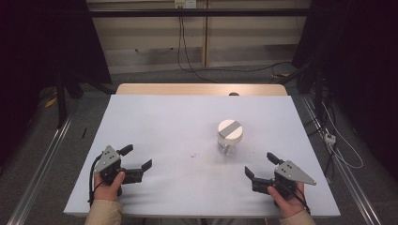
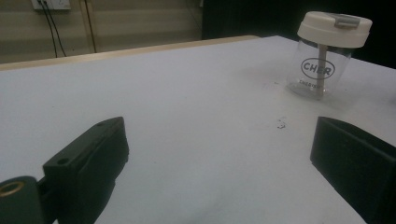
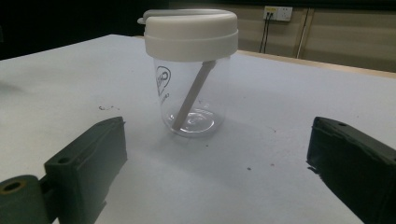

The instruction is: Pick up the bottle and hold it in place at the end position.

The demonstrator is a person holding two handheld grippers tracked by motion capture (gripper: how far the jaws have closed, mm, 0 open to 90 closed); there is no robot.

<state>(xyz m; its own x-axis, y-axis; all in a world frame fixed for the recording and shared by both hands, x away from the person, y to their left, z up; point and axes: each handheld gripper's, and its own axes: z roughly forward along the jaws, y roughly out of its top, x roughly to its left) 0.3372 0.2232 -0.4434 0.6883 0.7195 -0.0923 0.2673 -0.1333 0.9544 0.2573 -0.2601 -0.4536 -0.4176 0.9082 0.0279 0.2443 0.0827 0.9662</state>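
Resting low near the front edge of the white table (image 1: 155,122), both handheld grippers waited with jaws spread wide and nothing between them. The left gripper (image 1: 137,158) sat by the front left corner and the right gripper (image 1: 261,165) by the front right, each angled inward, apparently so either hand could reach the one object on the surface. That object, a clear plastic cup (image 1: 228,143) with a white lid (image 1: 230,129), stood upright right of the table's centre, nearer the right gripper and well apart from the left. In the right gripper view the cup (image 3: 192,93) rose just beyond the open jaws, a pale straw (image 3: 192,95) leaning inside it down to the base. From the left gripper view it (image 2: 322,65) stood farther off, printed lettering facing that side. The cup looked untouched, and the right hand seemed better placed to take it first.
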